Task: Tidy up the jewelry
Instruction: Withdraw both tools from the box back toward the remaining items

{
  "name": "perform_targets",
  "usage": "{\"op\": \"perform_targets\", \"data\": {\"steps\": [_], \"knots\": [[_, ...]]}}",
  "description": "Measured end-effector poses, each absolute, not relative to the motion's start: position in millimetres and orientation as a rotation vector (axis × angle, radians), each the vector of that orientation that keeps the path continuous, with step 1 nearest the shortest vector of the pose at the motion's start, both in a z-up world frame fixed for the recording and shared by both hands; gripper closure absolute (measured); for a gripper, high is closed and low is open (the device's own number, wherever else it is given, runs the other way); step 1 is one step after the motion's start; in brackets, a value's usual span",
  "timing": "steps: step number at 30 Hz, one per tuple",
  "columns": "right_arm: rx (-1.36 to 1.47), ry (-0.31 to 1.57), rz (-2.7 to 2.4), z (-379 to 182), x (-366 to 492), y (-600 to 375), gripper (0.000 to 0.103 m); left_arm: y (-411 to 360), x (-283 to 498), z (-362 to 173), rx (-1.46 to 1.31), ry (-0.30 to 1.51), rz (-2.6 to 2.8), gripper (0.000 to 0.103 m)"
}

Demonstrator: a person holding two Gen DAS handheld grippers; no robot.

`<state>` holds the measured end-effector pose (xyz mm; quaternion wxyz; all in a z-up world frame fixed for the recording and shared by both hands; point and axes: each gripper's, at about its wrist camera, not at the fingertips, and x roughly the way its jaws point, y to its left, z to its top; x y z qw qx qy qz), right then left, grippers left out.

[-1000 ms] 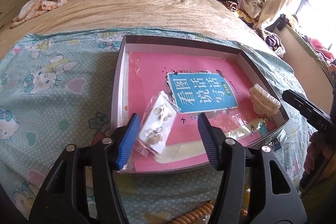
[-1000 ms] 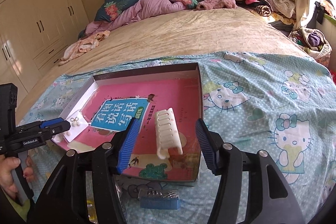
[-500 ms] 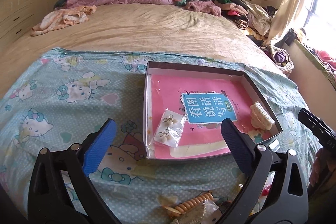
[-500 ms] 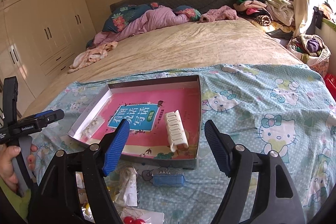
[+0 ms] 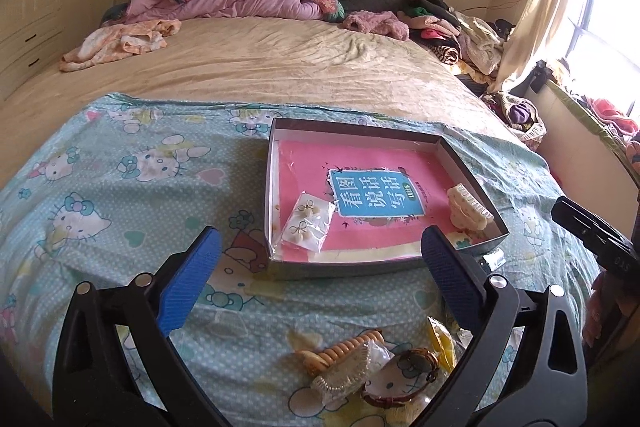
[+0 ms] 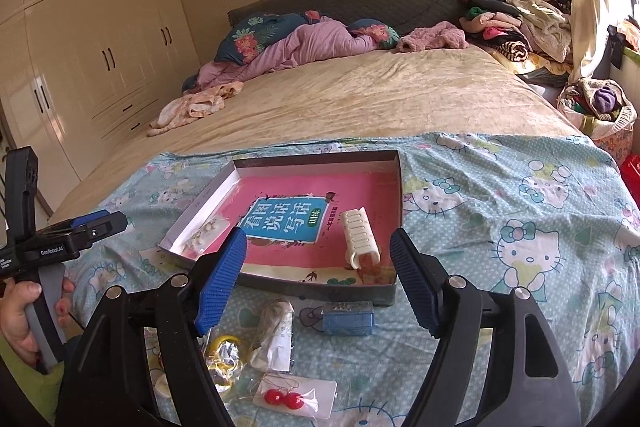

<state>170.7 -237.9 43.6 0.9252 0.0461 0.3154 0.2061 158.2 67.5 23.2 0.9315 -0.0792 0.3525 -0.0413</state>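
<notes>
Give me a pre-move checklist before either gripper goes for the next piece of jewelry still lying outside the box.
1. Left gripper free to pick: ok, jaws wide apart with nothing between them.
2. Right gripper free to pick: ok, jaws apart, nothing between them.
3. Earring packet inside the box: ok, lying flat at its left end.
4. White hair clip inside the box: ok, near its right wall.
5. Pieces left outside: not ok, red earring card, blue clip and beaded bracelet lie on the sheet.
6. Room left in the box: ok, bare pink lining shows between packet and clip.
</notes>
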Motion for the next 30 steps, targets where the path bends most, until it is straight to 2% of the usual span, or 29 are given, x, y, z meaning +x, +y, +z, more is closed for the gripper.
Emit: {"op": "perform_targets", "data": {"steps": [30], "knots": [[0.026, 0.75, 0.519, 26, 126, -213, 0.03, 43, 92, 10, -0.105, 0.74, -0.161, 0.01]]}}
